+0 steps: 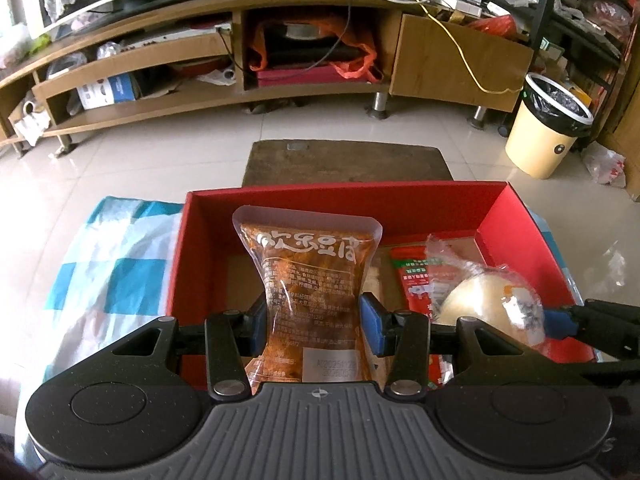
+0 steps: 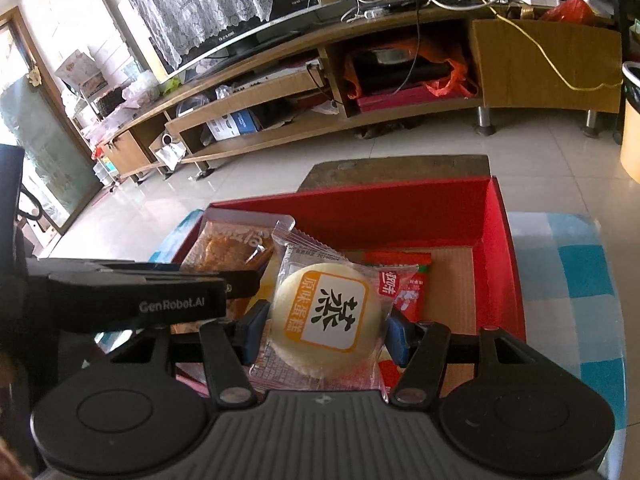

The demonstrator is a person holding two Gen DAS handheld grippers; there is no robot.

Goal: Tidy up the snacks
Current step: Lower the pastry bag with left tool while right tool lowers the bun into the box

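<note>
Nearest the left camera, the left gripper (image 1: 312,322) has its jaws clamped on the waist of a tofu pack (image 1: 308,280), held upright over the red box (image 1: 516,216). Just beside it, the right gripper (image 2: 326,334) has its jaws clamped on a wrapped cake (image 2: 326,312), also above the box. A red packet (image 2: 404,284) already lies on the box floor beyond the cake. To do this well, I judge each snack should be lowered flat into bare floor space, pack on the left, cake clear of the packet, and released only once resting. Farther off, a TV stand (image 1: 280,8) lines the wall.
</note>
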